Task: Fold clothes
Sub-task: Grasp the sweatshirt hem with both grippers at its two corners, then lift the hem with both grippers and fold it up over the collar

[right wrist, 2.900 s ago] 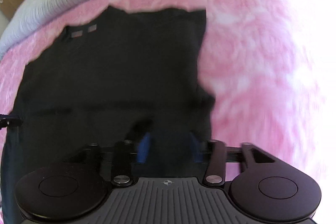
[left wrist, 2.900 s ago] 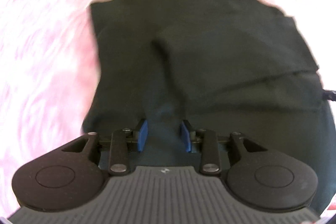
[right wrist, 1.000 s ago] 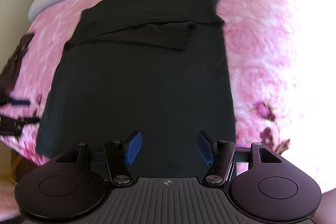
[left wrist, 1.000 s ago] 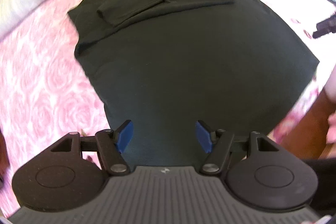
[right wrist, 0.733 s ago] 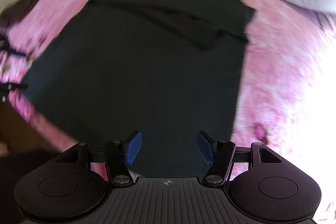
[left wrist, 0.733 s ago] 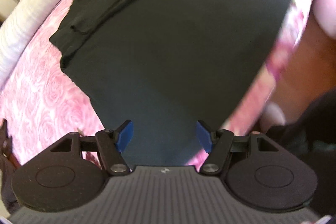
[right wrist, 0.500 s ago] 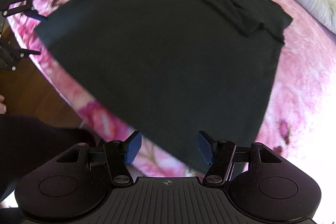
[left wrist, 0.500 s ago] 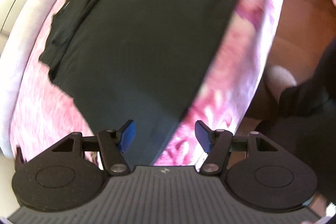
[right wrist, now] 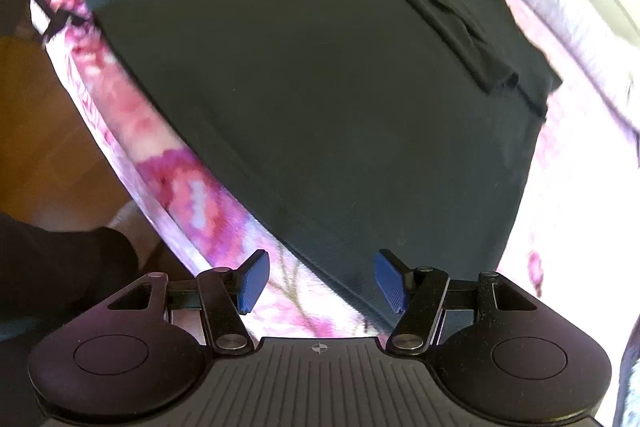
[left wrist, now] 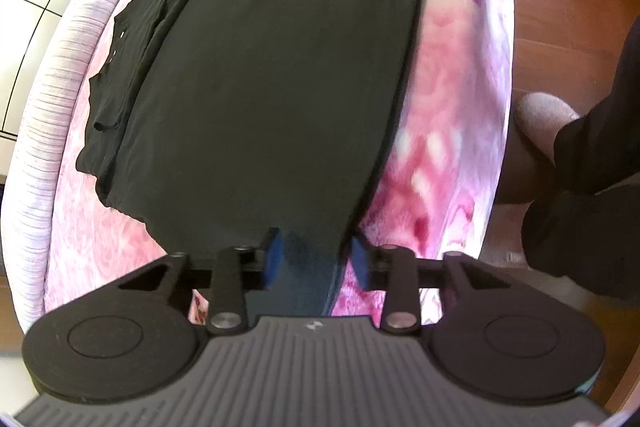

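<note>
**Shirt flat on the bed, left gripper at its hem corner**

The shirt (left wrist: 272, 75), black, lies spread flat on the bed (left wrist: 448, 131), which has a pink floral cover. It fills the centre of both views, its sleeves folded in across the chest at the far end. In the left wrist view that end sits in the upper left of the frame; in the right wrist view, in the upper right.

The left gripper (left wrist: 316, 259) is at the lower centre of its frame. Its blue pads (left wrist: 273, 259) are drawn in to a narrow gap with the near corner of the hem between them. Whether they actually press the cloth cannot be told.

The right gripper (right wrist: 320, 281) is spread wide at the lower centre of its frame. The hem edge runs diagonally between its pads (right wrist: 253, 281), and the right-hand one sits over the cloth; contact is unclear. It holds nothing.

The left gripper also shows in the upper left of the right wrist view, at the opposite hem corner.
</note>
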